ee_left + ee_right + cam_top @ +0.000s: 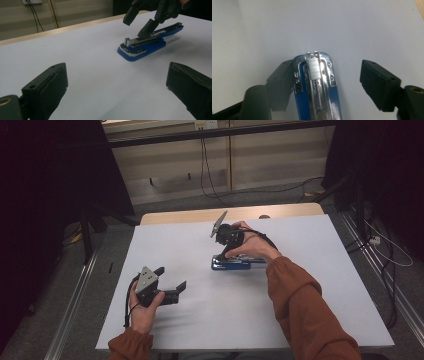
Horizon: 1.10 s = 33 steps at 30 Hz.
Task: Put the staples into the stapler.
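On the white desk, near its middle, lies a blue stapler, long axis running left to right in the high view, front end toward the left. Partly covered there by the right hand and right claw, so rear end hard to make out. Seen closer from the right gripper view: stapler cut off at the bottom edge, top swung open, metal staple channel bare, a short strip of staples at its front end, nose pointing away from the camera. Right claw spread wide astride the stapler's nose, one jaw close against the chrome side, contact unclear, other jaw well apart; nothing gripped. From the left gripper view, stapler angled up to the right, blue lid raised behind. Left claw, held in the left hand, low over bare desk near the left front, open wide, holding nothing, well apart from the stapler. Between the two claws, bare white surface. Beyond the desk's far wooden edge, cables on the floor, dark curtains at both sides.
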{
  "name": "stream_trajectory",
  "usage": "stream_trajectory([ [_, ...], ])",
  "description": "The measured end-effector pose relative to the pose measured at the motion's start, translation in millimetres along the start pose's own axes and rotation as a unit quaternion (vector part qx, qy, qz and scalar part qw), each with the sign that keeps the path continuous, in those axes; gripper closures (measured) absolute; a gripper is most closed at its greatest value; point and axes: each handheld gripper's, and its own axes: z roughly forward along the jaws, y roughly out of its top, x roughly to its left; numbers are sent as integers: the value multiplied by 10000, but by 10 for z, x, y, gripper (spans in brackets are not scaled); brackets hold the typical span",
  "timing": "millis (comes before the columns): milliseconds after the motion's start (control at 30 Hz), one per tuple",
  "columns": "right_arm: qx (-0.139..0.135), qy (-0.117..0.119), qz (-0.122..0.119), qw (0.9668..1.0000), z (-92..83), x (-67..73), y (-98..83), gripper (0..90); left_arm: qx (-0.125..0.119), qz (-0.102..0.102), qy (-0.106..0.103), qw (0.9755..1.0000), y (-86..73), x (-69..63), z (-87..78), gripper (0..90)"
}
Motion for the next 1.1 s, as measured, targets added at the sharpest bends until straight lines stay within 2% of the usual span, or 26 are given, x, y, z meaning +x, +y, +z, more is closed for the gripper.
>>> stream_trajectory([
  [100,-52,-61,52,10000,-5,-1,-25,191,3,10,-2,10000,0,0,3,39],
  [133,-40,-74,145,9999,-13,4,-36,179,9,11,0,10000,0,-1,3,39],
  [233,-211,-101,210,9995,-39,-16,-70,116,-14,-18,-3,10000,0,-7,7,39],
  [267,-214,-129,297,9992,-53,-10,-76,106,-14,-17,1,10000,0,-8,8,39],
  [333,-302,-139,323,9989,-71,-18,-96,110,-8,-16,8,10000,1,-11,10,39],
  [400,-365,-198,450,9981,-91,-23,-114,81,-9,-17,6,10000,1,-12,11,39],
  [433,-364,-215,435,9982,-100,-30,-122,64,-7,-15,6,10000,0,-12,12,39],
  [667,-455,-330,609,9966,-144,-2,-172,76,-3,-15,2,10000,0,-12,17,39],
  [800,-594,-444,654,9951,-190,27,-239,84,10,-12,7,10000,-1,-15,27,39],
  [1100,-699,-585,817,9925,-292,91,-409,85,22,-31,-6,10000,-9,-13,58,39],
])
